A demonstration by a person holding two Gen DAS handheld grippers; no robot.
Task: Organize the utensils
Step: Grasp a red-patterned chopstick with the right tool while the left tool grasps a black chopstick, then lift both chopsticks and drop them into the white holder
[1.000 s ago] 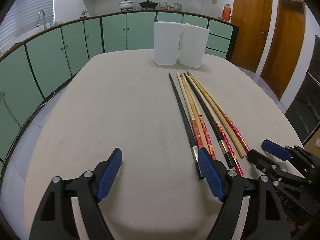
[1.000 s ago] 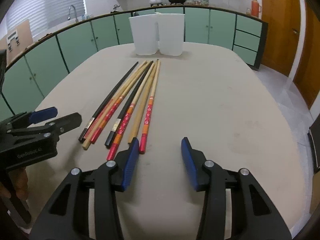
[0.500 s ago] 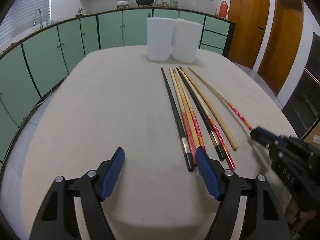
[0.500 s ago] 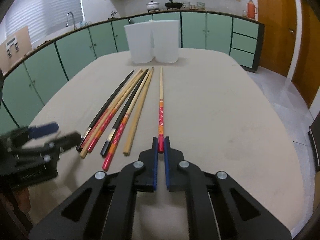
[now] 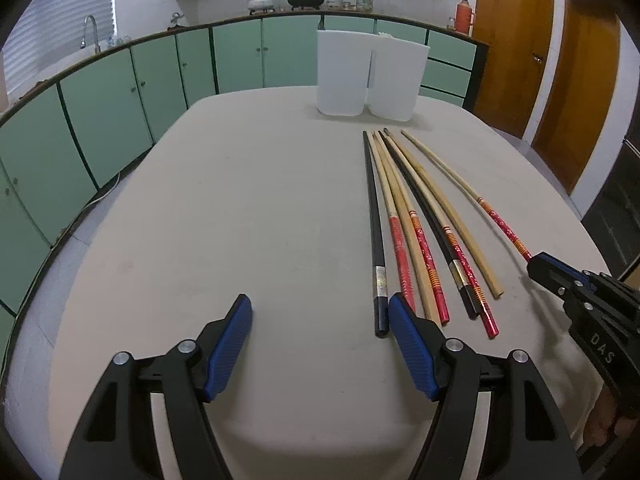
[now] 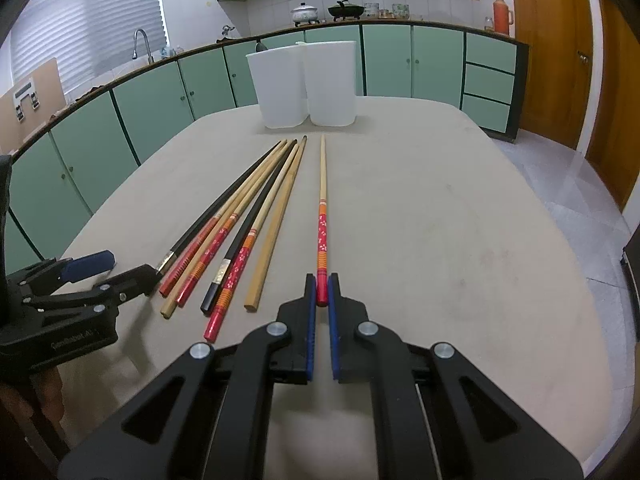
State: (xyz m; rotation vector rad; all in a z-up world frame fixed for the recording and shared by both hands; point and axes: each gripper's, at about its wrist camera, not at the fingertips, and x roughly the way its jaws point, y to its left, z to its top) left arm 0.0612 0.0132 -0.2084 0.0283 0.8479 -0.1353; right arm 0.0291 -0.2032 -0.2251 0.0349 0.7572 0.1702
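Chopstick [image 6: 322,216] red end clamped between right fingers [image 6: 309,320]; left fingers [image 5: 230,344] spread apart

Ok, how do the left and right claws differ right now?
The left claw is open and holds nothing; the right claw is shut on the red-ended chopstick. Left sits beside the chopstick bundle; right holds its stick apart from it. Both have blue pads.

Seven chopsticks [image 6: 276,216], two white containers [image 6: 304,84]
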